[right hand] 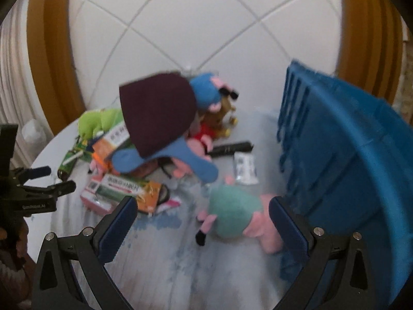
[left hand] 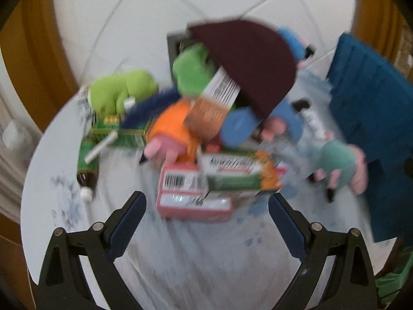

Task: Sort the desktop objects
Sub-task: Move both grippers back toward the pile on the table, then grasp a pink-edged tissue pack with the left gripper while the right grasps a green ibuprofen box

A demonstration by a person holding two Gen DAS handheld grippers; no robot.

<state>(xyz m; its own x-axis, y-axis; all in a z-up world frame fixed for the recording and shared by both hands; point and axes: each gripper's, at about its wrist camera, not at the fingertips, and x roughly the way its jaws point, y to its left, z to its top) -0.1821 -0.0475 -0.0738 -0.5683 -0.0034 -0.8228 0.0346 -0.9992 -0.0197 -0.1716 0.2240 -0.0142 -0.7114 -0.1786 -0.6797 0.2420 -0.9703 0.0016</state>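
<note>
Right wrist view: the blue basket (right hand: 348, 160) stands at the table's right side, its inside hidden. Right gripper (right hand: 202, 213) is spread wide over the teal plush pig (right hand: 233, 218); left gripper (left hand: 207, 208) is also released, holding nothing.

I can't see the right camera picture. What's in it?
The open right gripper hangs over a teal-and-pink plush toy lying on the white table. A blue basket stands to the right, and behind is a pile of toys, boxes and a maroon cap.
</note>
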